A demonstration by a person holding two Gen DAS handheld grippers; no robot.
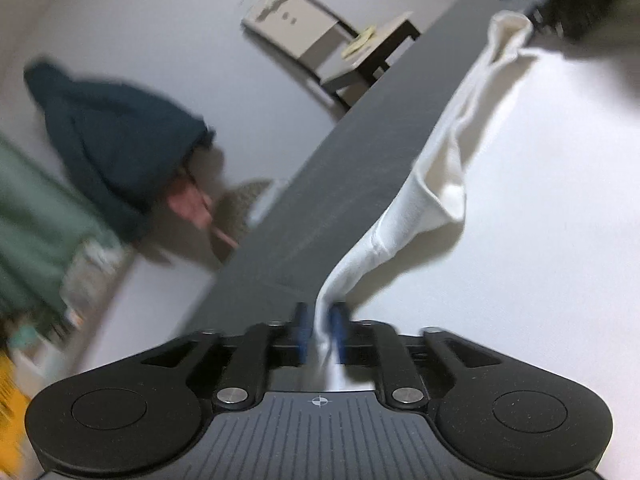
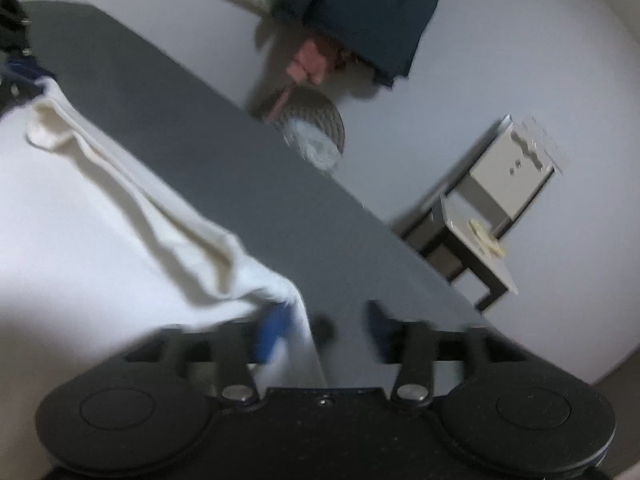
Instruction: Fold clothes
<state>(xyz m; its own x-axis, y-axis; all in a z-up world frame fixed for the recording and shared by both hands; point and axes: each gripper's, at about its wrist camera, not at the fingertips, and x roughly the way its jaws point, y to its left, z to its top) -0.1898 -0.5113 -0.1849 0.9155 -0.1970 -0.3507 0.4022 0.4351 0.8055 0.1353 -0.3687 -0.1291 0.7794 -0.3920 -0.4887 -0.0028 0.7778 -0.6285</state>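
The white garment [image 1: 436,184] hangs stretched between our two grippers above the dark grey table [image 1: 320,200]. Our left gripper [image 1: 320,334] is clenched on one bunched end of it. On our right gripper [image 2: 322,330] the fingers stand apart, and the cloth lies against the left blue finger [image 2: 272,332] only. We judge the fabric light, soft and limp, so it sags and twists; corners and seams seem the best places to hold.
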